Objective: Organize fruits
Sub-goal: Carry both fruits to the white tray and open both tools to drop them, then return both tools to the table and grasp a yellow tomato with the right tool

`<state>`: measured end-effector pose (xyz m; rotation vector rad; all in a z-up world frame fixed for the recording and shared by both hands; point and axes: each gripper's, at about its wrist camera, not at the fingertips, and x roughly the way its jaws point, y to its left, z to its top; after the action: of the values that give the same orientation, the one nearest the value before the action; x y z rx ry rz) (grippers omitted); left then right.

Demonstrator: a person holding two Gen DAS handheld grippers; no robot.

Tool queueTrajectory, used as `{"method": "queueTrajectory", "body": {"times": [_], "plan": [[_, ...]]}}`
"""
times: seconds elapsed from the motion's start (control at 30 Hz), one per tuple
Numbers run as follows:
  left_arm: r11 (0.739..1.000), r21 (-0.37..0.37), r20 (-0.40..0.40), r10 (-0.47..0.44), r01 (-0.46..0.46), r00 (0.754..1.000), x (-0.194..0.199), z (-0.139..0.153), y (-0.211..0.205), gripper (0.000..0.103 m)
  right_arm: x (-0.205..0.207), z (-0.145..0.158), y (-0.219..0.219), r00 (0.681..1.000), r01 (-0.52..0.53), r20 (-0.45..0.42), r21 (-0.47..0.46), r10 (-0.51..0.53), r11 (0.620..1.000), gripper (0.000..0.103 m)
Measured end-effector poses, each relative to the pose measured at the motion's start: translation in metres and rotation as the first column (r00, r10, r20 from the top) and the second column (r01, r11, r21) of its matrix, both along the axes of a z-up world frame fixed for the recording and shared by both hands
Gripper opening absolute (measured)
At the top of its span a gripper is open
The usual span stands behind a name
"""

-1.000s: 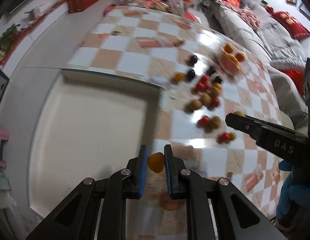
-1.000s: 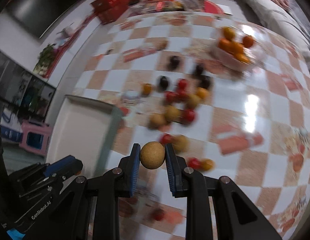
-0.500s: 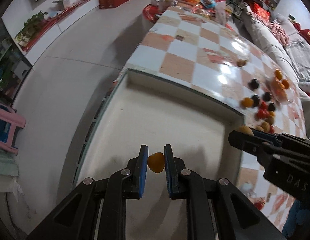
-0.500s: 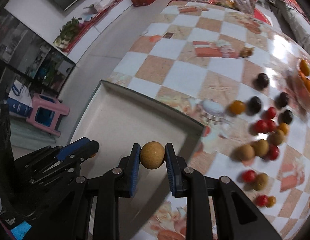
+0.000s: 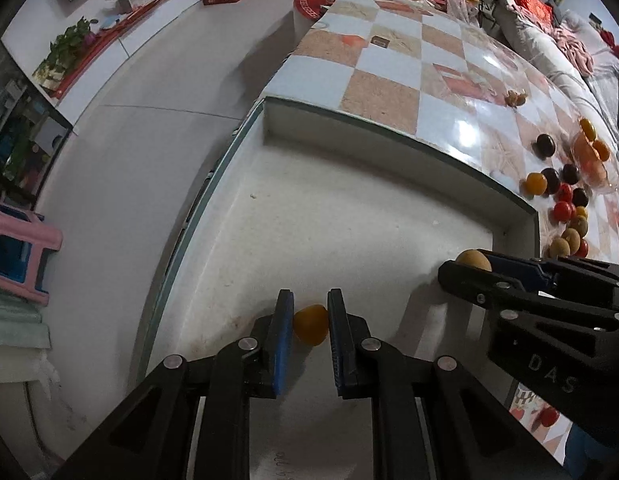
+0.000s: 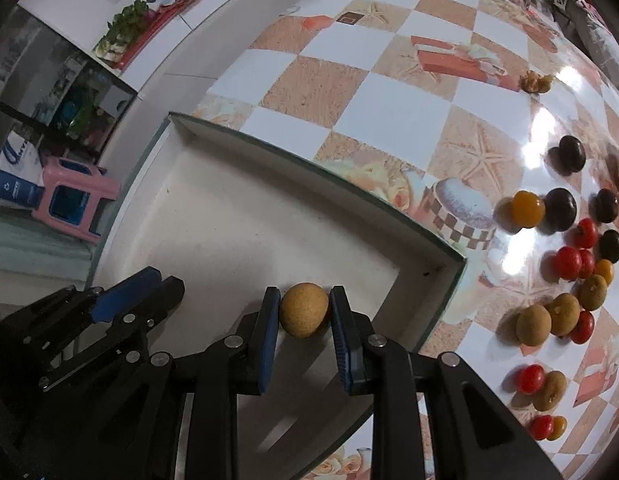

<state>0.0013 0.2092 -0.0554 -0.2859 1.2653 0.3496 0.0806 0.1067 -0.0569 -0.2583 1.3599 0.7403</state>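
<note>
Over the white tray (image 5: 349, 216), the left gripper (image 5: 310, 322) clamps an orange kumquat (image 5: 310, 324), the right gripper (image 6: 304, 314) a brown longan (image 6: 303, 310); next, probably lowering and releasing.

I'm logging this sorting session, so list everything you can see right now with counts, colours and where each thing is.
White tray: one, at the table's edge.
Orange fruit: one, in the left gripper over the tray.
Tan fruit: one, in the right gripper over the tray.
Loose fruits: red, dark, tan and orange, exact count unclear, on the checkered table.
Clear dish of orange fruit: one, far table side.
Pink stool: one, on the floor.
Left gripper: black, blue pads.
Right gripper: black, blue pads.
</note>
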Motion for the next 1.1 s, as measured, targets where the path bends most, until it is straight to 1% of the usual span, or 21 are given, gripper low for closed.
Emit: {"method": "queueTrajectory", "body": {"times": [0.03,0.07,0.1,0.13,0.17,0.2,0.23,0.3,0.4,0.5,0.6,0.7,0.77,0.93,1.03,1.1], "plan": [[1.0,0.003,-0.004,-0.003,0.003,1.0,0.0,0.0,0.0,0.027,-0.001,0.0,0.001,1.0,-0.009,0.0,0.001,0.009,1.0,0.033],[1.0,-0.002,-0.01,-0.004,0.004,1.0,0.0,-0.001,0.0,0.034,-0.001,0.001,0.001,1.0,-0.013,-0.005,0.005,0.013,1.0,0.043],[1.0,0.018,-0.025,0.016,-0.015,1.0,-0.001,-0.002,0.002,0.047,0.0,0.001,0.001,1.0,-0.01,0.005,-0.008,0.01,1.0,0.047],[0.999,0.028,-0.026,0.03,-0.029,0.999,-0.003,-0.002,0.005,0.056,0.002,0.001,-0.001,1.0,-0.003,0.006,-0.012,0.003,1.0,0.049],[0.999,0.027,-0.021,0.041,-0.041,0.999,-0.006,-0.001,0.008,0.06,0.003,0.002,-0.004,1.0,0.004,-0.002,-0.001,-0.004,1.0,0.053],[0.998,0.027,-0.018,0.052,-0.052,0.998,-0.007,0.0,0.011,0.066,0.005,0.004,-0.007,1.0,0.015,-0.016,0.018,-0.015,1.0,0.06],[0.998,0.028,-0.016,0.052,-0.052,0.999,-0.009,0.001,0.012,0.066,0.006,0.005,-0.01,1.0,0.019,-0.024,0.035,-0.019,0.999,0.065],[0.999,0.04,-0.018,0.036,-0.035,0.999,-0.009,0.004,0.009,0.067,0.007,0.012,-0.013,1.0,0.022,-0.021,0.059,-0.02,0.998,0.079],[0.999,0.042,-0.019,0.015,-0.014,1.0,-0.008,0.009,0.003,0.067,0.005,0.027,-0.018,1.0,0.026,-0.018,0.106,-0.025,0.994,0.081],[0.999,0.037,-0.023,-0.008,0.009,1.0,-0.008,0.014,-0.007,0.067,0.002,0.041,-0.03,0.999,0.039,0.003,0.122,-0.039,0.992,0.085],[0.999,0.036,-0.031,-0.04,0.041,0.999,-0.008,0.019,-0.022,0.067,-0.001,0.051,-0.055,0.995,0.095,0.017,0.122,-0.098,0.988,0.085],[0.995,0.031,-0.028,-0.09,0.091,0.996,-0.011,0.026,-0.045,0.067,-0.004,0.052,-0.097,0.981,0.19,0.021,0.097,-0.193,0.977,0.085],[0.99,0.035,-0.022,-0.134,0.135,0.991,-0.01,0.031,-0.063,0.067,-0.005,0.049,-0.131,0.965,0.26,0.017,0.071,-0.262,0.963,0.085],[0.973,0.029,-0.005,-0.231,0.231,0.973,-0.014,0.042,-0.108,0.067,-0.01,0.032,-0.218,0.915,0.404,0.012,-0.023,-0.404,0.914,0.085],[0.956,0.027,0.012,-0.292,0.292,0.956,-0.016,0.048,-0.137,0.067,-0.014,0.021,-0.252,0.892,0.452,0.004,-0.065,-0.452,0.89,0.085],[0.94,0.025,0.019,-0.339,0.339,0.94,-0.017,0.051,-0.161,0.067,-0.017,0.015,-0.265,0.889,0.457,0.01,-0.084,-0.458,0.885,0.085]]}}
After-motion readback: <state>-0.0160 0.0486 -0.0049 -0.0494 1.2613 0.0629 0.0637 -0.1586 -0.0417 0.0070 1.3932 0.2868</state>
